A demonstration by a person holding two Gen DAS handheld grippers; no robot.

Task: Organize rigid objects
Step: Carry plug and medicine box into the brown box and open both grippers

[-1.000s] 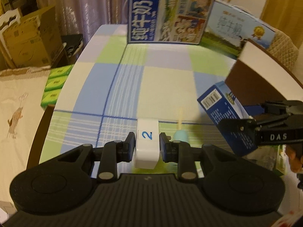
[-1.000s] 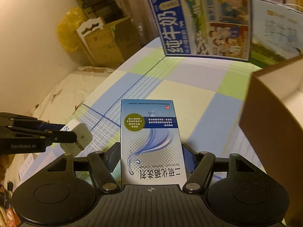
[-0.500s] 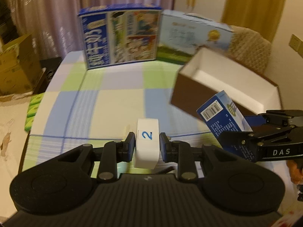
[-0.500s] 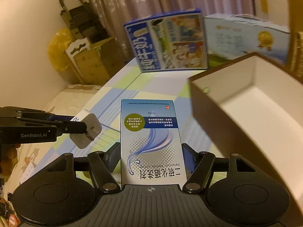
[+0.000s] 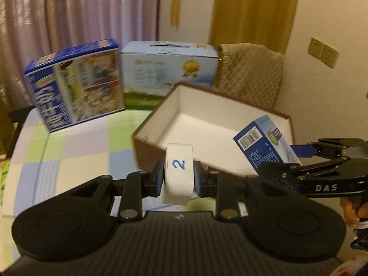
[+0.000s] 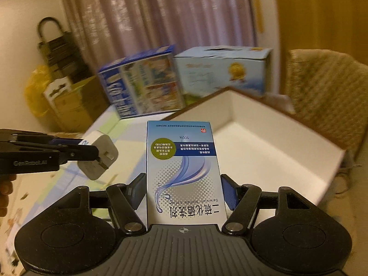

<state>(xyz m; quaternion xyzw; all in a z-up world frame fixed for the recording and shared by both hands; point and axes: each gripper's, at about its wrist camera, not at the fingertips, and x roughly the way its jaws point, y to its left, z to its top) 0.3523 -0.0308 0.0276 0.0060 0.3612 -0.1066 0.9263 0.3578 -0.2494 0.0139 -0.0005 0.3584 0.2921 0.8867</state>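
My left gripper (image 5: pixel 179 178) is shut on a white charger plug (image 5: pixel 178 172) marked with a blue 2, held in the air just before the near wall of an open brown box with a white inside (image 5: pixel 184 112). The plug also shows in the right wrist view (image 6: pixel 97 155). My right gripper (image 6: pixel 181 191) is shut on a blue and white lotion box (image 6: pixel 181 168), held above the open box (image 6: pixel 264 142). The lotion box and right gripper show at the right of the left wrist view (image 5: pixel 264 147).
The checked tablecloth (image 5: pixel 69 147) covers the table. A dark blue milk carton box (image 5: pixel 76 82) and a light blue carton box (image 5: pixel 170 69) stand at the table's far edge. A padded chair (image 5: pixel 250 73) stands behind the open box. Cardboard boxes (image 6: pixel 69 101) stand on the floor at left.
Both grippers have risen and moved toward the open box with their objects held. The open box now fills more of both views.
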